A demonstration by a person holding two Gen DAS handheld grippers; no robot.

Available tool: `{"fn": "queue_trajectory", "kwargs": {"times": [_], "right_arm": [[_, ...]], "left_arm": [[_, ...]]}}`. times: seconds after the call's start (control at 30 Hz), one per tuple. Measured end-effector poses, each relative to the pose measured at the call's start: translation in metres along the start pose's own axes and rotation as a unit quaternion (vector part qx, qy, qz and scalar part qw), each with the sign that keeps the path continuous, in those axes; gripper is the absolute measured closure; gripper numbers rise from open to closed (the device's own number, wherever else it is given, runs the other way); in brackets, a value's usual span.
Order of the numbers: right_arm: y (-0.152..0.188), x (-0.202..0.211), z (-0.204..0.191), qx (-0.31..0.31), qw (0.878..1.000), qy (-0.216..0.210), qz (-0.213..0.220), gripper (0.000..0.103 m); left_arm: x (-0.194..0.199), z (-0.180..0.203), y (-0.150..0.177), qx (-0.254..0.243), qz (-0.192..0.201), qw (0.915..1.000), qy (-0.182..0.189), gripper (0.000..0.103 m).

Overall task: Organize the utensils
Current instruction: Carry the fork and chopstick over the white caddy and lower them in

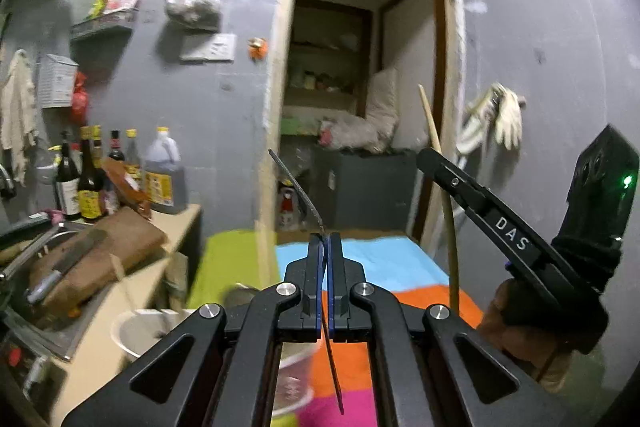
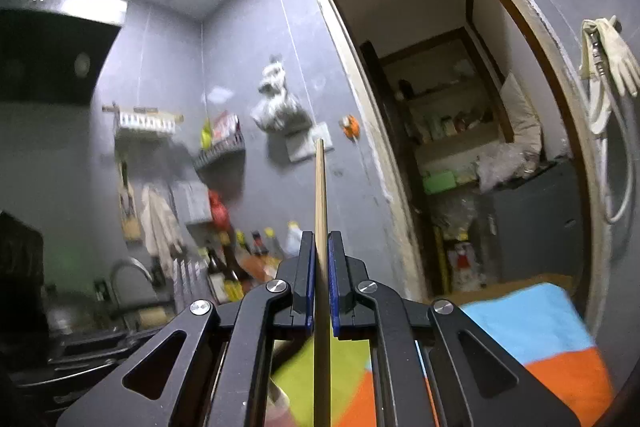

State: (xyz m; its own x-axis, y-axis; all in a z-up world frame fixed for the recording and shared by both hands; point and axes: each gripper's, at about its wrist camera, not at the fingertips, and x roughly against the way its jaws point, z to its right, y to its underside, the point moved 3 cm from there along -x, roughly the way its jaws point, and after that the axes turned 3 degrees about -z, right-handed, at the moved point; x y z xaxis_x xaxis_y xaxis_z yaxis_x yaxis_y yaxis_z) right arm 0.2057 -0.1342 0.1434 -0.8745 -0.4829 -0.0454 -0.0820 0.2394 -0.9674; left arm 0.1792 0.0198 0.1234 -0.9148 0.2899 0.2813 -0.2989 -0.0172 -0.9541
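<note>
Wooden stick (image 2: 320, 267) stands nearly upright, clamped between the right gripper (image 2: 320, 281) pads, its tip toward the ceiling. Only the left view shows the left gripper (image 1: 327, 279) pinching a thin dark blade (image 1: 298, 193), possibly a knife, tilted up-left, and a white bowl (image 1: 134, 333) on the counter (image 1: 120, 307), contents unclear.

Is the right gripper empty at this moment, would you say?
No, the right gripper is shut on a wooden stick that stands upright between its fingers.
</note>
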Motion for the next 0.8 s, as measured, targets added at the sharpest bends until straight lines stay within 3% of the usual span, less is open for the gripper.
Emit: {"fn": "queue_trajectory", "kwargs": {"times": [0.3,0.8], "right_arm": [[-0.004,-0.051,-0.043,-0.016,0.999,-0.027,0.03,0.099],[0.035,-0.082,-0.046,-0.058,0.996,0.051,0.033,0.099]], "left_arm": [[0.023,-0.08,-0.028,0.035,0.043,0.9957,-0.074,0.103],[-0.005,-0.126,-0.006,0.05,0.054,0.9894,-0.125,0.103]]}}
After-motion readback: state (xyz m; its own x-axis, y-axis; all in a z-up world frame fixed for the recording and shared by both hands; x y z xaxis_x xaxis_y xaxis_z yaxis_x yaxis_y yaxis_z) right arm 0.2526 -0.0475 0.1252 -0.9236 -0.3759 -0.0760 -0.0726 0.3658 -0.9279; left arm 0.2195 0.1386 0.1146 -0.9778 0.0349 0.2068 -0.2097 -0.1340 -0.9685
